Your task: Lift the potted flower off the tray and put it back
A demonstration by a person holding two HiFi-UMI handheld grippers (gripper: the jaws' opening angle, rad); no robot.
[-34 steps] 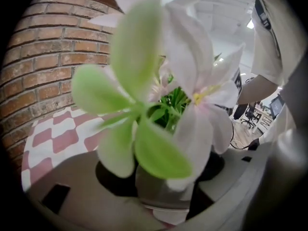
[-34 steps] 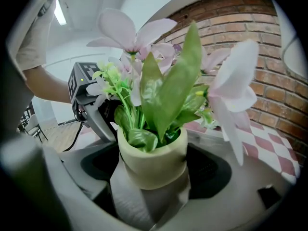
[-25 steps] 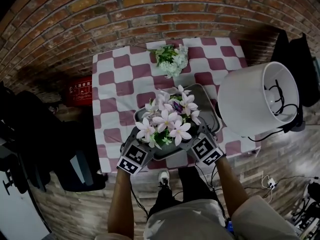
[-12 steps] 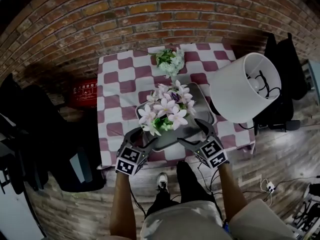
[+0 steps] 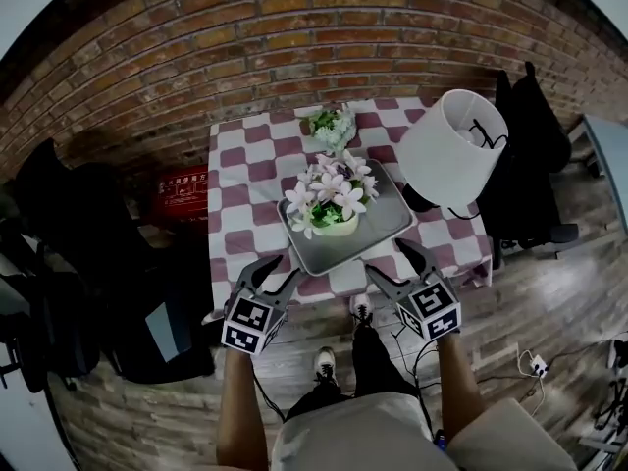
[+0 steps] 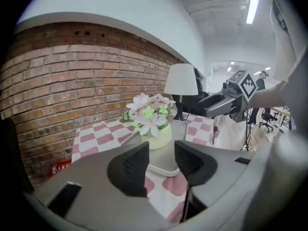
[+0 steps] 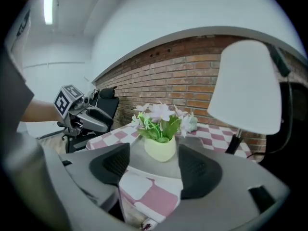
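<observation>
Head view, looking steeply down: nearest are a person's two forearms [image 5: 240,400], each hand carrying a gripper. Beyond them the left gripper [image 5: 277,271] and the right gripper [image 5: 391,263] hover at the near edge of a table [image 5: 240,180] dressed in maroon-and-white checks, touching nothing. Both pairs of jaws are closing with only air between them. The left stands about half open, the right wider.

Just past them a grey square tray [image 5: 383,226] lies on the table. The potted flower [image 5: 329,199] stands upright in it: a pale pot of pink-white blossoms and green leaves. From above, the blooms hide most of the pot; the gripper views show it plainly.

Farther back lies a second, white-green bunch of flowers [image 5: 332,126]. A white lamp [image 5: 446,150] stands at the table's right, its shade hiding its base. Behind everything runs a brick wall [image 5: 294,47].
</observation>
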